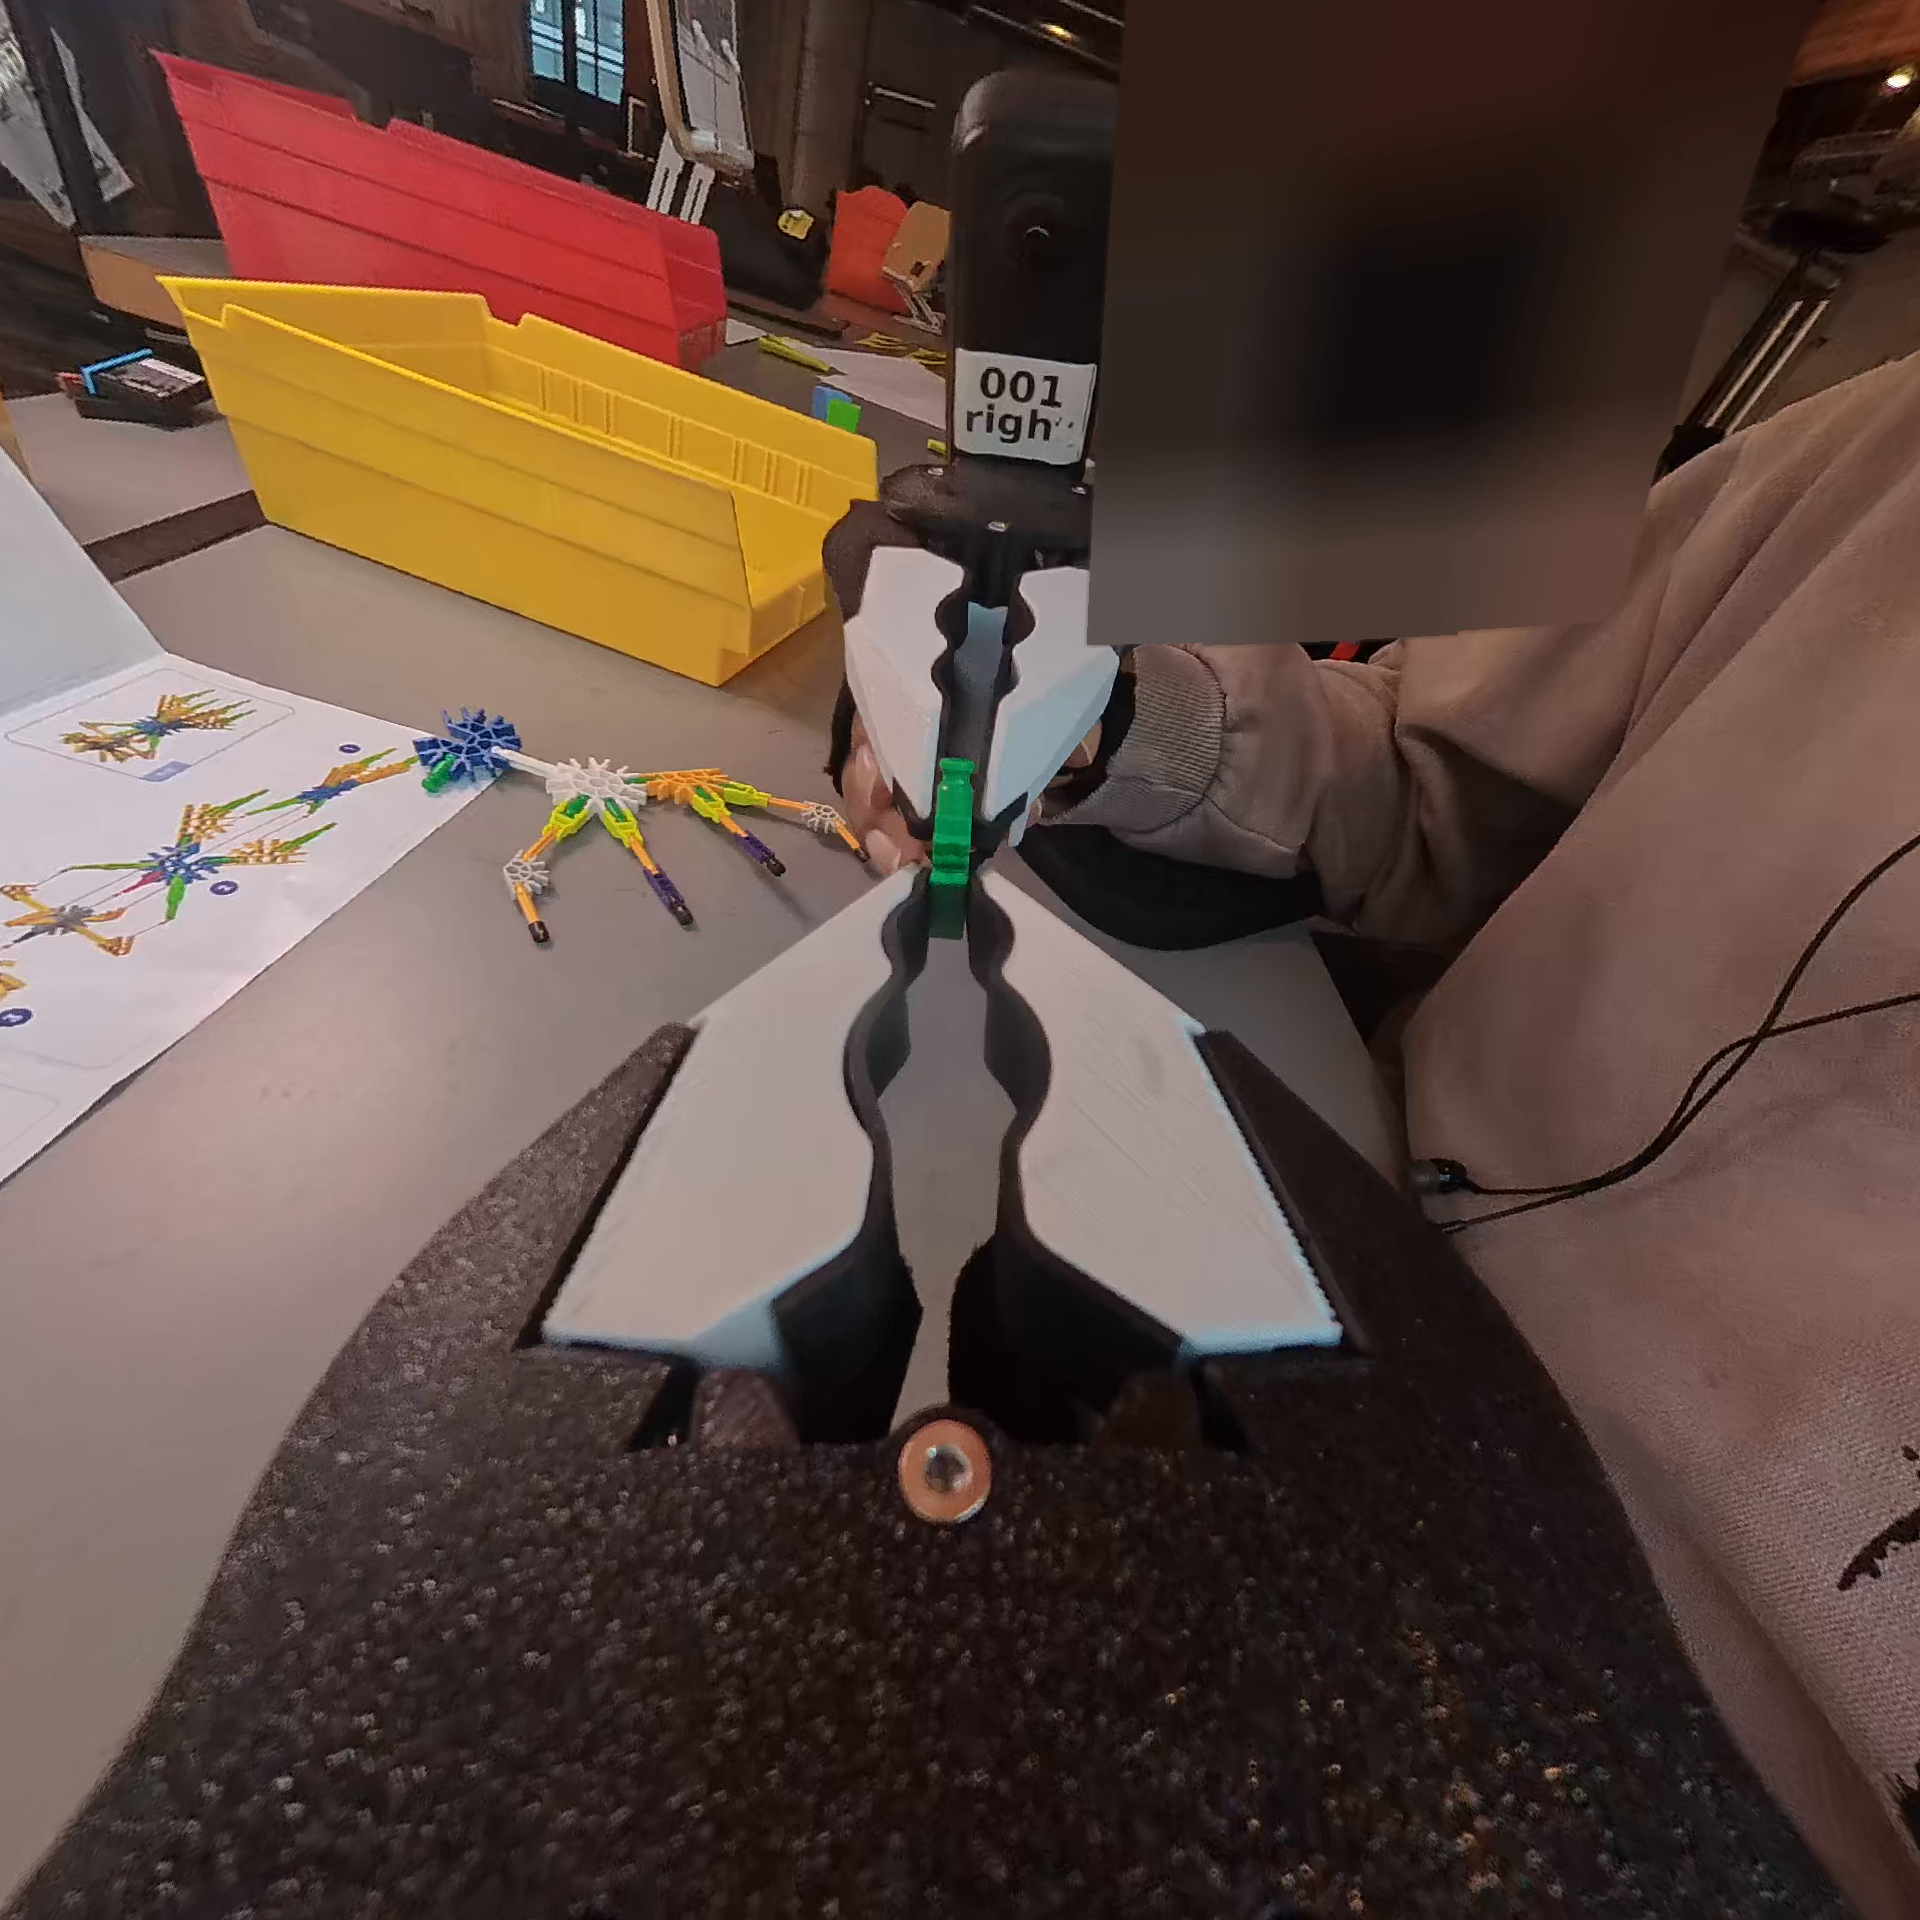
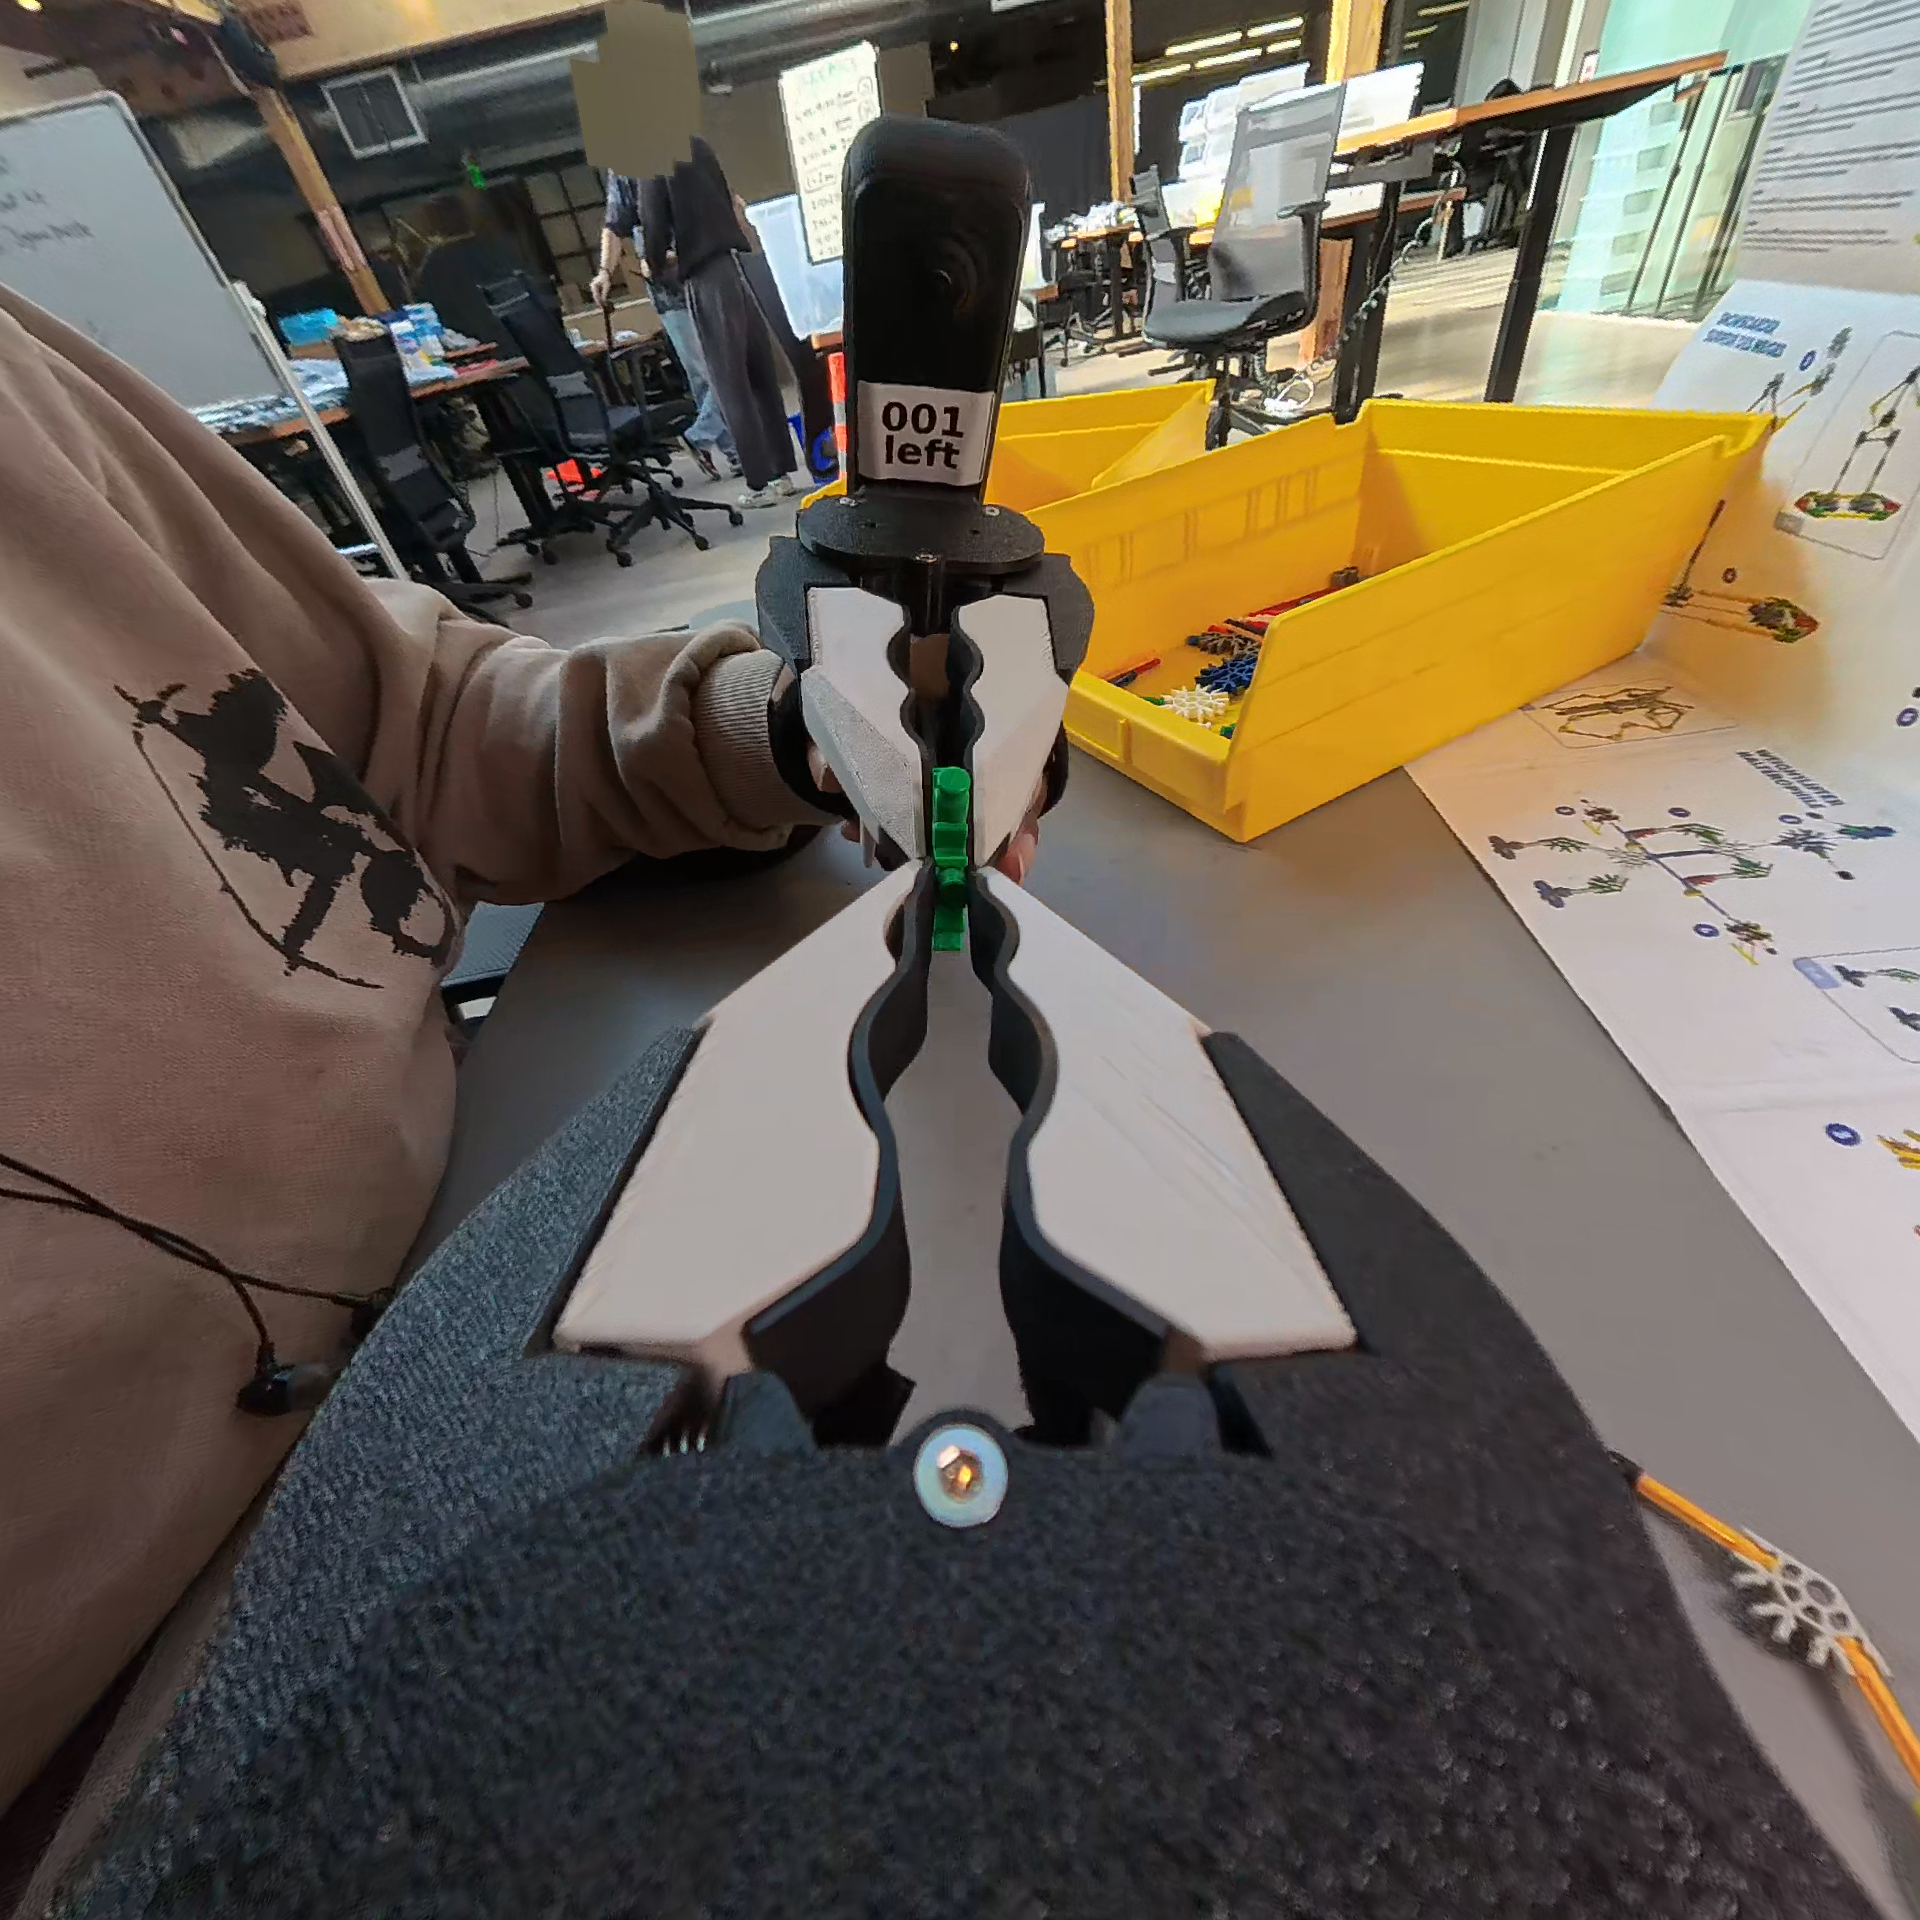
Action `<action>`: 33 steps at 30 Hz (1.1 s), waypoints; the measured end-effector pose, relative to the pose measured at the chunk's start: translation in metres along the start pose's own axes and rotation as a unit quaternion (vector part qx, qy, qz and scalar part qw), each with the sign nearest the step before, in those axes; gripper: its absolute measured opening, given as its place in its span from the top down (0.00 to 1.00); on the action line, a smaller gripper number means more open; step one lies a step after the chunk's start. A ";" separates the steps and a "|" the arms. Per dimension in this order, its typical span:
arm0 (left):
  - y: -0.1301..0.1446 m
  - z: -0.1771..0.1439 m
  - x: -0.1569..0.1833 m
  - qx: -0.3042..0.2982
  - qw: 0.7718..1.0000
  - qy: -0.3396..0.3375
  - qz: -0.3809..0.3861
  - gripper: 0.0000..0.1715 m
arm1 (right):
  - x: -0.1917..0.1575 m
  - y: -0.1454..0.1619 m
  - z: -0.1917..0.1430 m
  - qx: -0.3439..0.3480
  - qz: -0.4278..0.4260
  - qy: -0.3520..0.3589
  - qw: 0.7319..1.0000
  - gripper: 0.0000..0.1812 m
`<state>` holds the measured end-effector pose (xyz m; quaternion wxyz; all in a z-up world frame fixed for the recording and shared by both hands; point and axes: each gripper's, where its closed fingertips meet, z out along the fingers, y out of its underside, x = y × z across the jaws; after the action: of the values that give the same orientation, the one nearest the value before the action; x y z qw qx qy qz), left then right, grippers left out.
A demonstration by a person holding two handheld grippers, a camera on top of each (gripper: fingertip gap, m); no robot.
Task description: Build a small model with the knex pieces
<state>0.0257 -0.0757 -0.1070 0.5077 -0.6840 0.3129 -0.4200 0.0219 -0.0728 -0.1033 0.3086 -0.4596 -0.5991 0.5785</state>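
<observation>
While tip-to-tip, left hand-held gripper, right hand-held gripper, shared green piece.

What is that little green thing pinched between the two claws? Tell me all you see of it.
The green piece is a short rod of shiny moulded plastic with notched, stepped ends. It is held above the grey table, one end clamped in the left gripper, the other in the right gripper, tip to tip. Nothing else touches it.
</observation>
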 end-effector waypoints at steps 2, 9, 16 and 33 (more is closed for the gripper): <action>0.003 0.002 0.002 -0.009 1.000 0.000 0.007 0.97 | -0.002 0.005 -0.001 -0.018 -0.015 -0.006 1.000 0.97; 0.002 0.006 -0.015 0.003 0.998 -0.059 -0.012 0.97 | 0.017 0.010 -0.002 -0.033 -0.041 0.064 0.997 0.98; -0.008 0.005 -0.050 0.014 0.964 -0.255 0.076 0.97 | 0.050 0.001 -0.003 0.006 -0.059 0.220 0.974 0.97; -0.014 0.009 -0.078 0.057 0.949 -0.308 -0.043 0.97 | 0.075 -0.006 -0.009 -0.025 -0.168 0.382 0.908 0.98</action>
<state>-0.0013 -0.0010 -0.1147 0.5991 -0.7627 0.0874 -0.2273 0.0001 -0.0004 -0.1080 0.5951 -0.5454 -0.5180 0.2831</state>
